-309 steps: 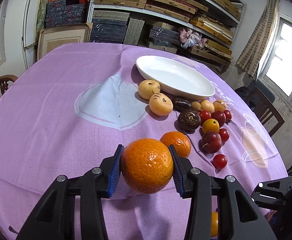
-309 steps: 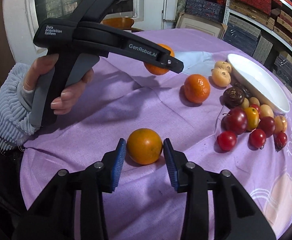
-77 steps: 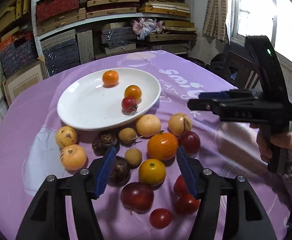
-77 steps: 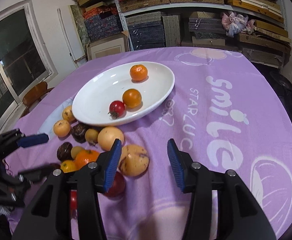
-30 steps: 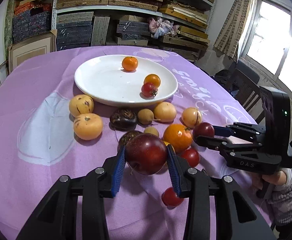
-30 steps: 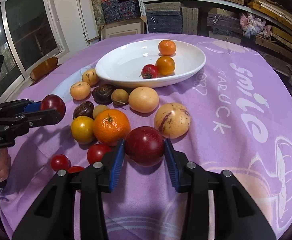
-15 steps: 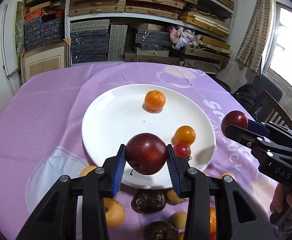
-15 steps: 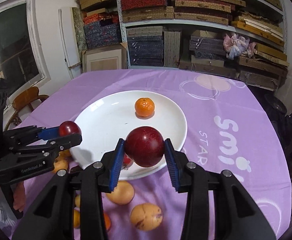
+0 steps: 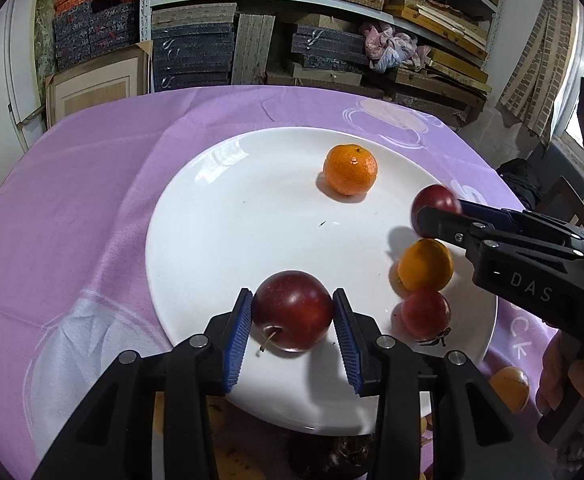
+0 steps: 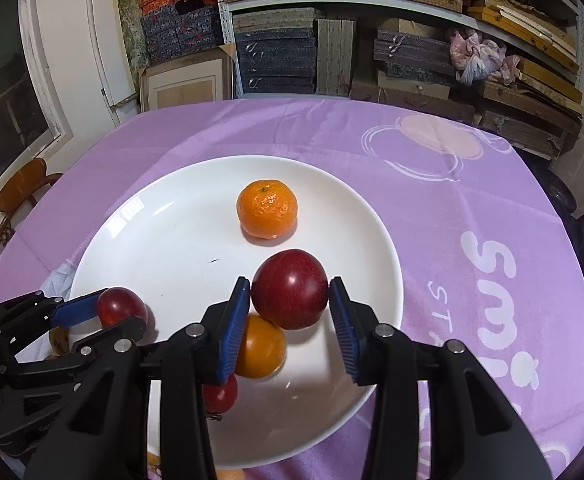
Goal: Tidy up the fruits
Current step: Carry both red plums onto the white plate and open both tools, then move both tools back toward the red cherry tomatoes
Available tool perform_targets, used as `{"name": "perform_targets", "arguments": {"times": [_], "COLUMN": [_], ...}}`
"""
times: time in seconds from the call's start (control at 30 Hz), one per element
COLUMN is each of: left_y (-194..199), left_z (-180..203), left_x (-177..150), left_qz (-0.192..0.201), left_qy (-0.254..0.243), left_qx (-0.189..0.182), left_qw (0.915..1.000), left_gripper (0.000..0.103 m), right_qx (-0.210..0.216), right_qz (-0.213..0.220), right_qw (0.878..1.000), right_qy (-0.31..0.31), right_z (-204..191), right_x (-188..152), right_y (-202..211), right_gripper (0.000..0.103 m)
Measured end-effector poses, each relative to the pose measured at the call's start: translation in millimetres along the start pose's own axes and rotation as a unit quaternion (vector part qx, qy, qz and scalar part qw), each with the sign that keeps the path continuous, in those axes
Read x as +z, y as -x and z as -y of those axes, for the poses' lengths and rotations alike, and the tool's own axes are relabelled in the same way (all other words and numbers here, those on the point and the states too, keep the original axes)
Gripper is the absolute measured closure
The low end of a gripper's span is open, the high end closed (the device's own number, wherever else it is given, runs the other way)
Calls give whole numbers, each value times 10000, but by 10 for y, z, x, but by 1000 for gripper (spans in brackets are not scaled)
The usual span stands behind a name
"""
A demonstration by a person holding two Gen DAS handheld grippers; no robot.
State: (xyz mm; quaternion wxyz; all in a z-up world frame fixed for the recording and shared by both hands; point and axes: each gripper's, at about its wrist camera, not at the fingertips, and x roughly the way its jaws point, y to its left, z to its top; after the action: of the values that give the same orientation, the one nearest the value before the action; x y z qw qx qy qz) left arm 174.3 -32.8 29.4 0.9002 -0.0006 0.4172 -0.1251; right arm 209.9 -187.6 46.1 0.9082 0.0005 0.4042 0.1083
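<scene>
My left gripper point(image 9: 292, 312) is shut on a dark red plum point(image 9: 292, 310) with a short stem, held just over the near part of the white plate point(image 9: 212, 240). My right gripper point(image 10: 290, 296) is shut on a second red plum point(image 10: 290, 295) over the plate's right side point(image 10: 371, 232). On the plate lie a mandarin point(image 9: 349, 169), an orange-yellow tomato point(image 9: 425, 265) and a small red tomato point(image 9: 425, 314). The right gripper with its plum point(image 9: 435, 205) shows in the left wrist view; the left gripper with its plum point(image 10: 120, 307) shows in the right wrist view.
The plate sits on a purple tablecloth point(image 9: 72, 200) with white print. Other fruits lie by the plate's near edge, mostly hidden: an orange-coloured one point(image 9: 507, 386) and a dark brown one point(image 9: 343, 454). Shelves of boxes point(image 10: 292, 60) stand behind the table; a wooden chair point(image 10: 24, 188) at the left.
Both grippers, each still holding its plum, have moved forward and down over the plate. The plate now fills more of both views.
</scene>
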Motion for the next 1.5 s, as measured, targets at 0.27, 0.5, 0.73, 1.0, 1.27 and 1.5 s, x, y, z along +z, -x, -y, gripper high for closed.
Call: {"name": "perform_targets", "arguments": {"times": [0.27,0.5,0.73,1.0,1.27,1.5], "left_y": [332,1081,1280,1256,1298,1282], "left_z": [28,-142,-157,-8,299,570], "left_x": [75,-118,-701,-1152,-1552,-1737], "left_qz": [290,822,685,398,173,121], "left_qy": [-62,113,112,-56,-664,-1271], "left_qx": [44,125,210,-130,-269,-382], "left_qw": [9995,9965,9974,9991,9973,9911], "left_gripper": [48,34,34,34,34,33], "right_qx": [141,76,58,10,197,691], "right_qz": [746,1752,1675,1303,1250,1160], "right_qw": [9970,9840,9826,9878,9894,9908], "right_qy": [-163,-332,-805,-854,-709,-104], "right_z": [91,231,404,467,410,81], "right_x": [55,-534,-1353,-1565,-1534,-1723], "right_y": [628,1714,1707,1514,1568,1742], "right_gripper": [62,30,26,26,24,24]}}
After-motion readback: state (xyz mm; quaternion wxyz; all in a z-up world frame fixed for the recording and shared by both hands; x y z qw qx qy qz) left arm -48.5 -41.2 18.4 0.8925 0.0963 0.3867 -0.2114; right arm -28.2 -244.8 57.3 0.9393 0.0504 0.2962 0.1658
